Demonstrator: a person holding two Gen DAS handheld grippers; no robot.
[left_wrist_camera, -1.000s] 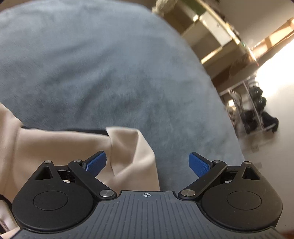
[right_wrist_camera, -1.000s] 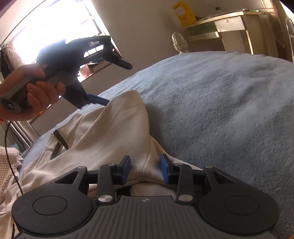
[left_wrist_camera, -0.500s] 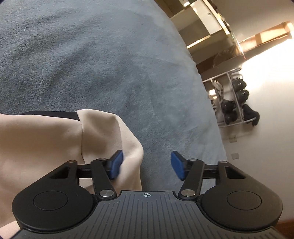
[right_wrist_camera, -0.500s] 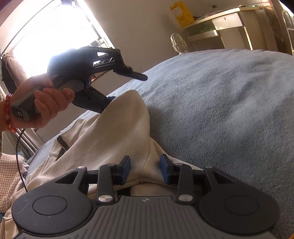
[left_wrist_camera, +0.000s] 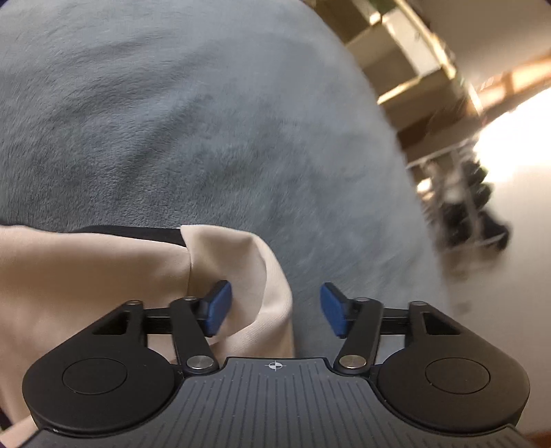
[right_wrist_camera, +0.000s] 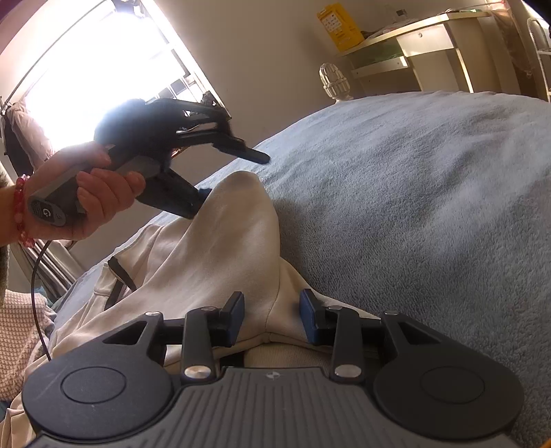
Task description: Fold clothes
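Left wrist view: left gripper (left_wrist_camera: 275,312) has its jaws wide apart, nothing clamped; the cream garment (left_wrist_camera: 103,275) lies under and around the left blue pad (left_wrist_camera: 217,312), its rounded fold corner reaching into the gap but short of the right pad (left_wrist_camera: 332,313). Past the fingertips, a black trim edge (left_wrist_camera: 131,230) of the garment, then bare blue-grey blanket (left_wrist_camera: 206,120); far right a blurred shelf rack (left_wrist_camera: 471,206)

Right wrist view: right gripper (right_wrist_camera: 272,318) has jaws partly closed with a bunched ridge of the garment (right_wrist_camera: 213,262) between the two pads (right_wrist_camera: 308,322); cloth looks pinched but pads do not clearly press it, so cannot tell if it is clamped. Beyond, the garment rises to a peak just beneath the other gripper (right_wrist_camera: 227,169), held by a hand (right_wrist_camera: 93,193) with a red bead bracelet (right_wrist_camera: 20,210); its lower finger touches the cloth, upper finger well above it. Far: desk (right_wrist_camera: 430,44), yellow box (right_wrist_camera: 339,26)

Versus half a second ago: left jaws about the same width, garment corner sits a bit further between them; left gripper has moved further over the garment peak; right gripper unchanged

Count: two grippers, one garment, one blanket, one hand visible
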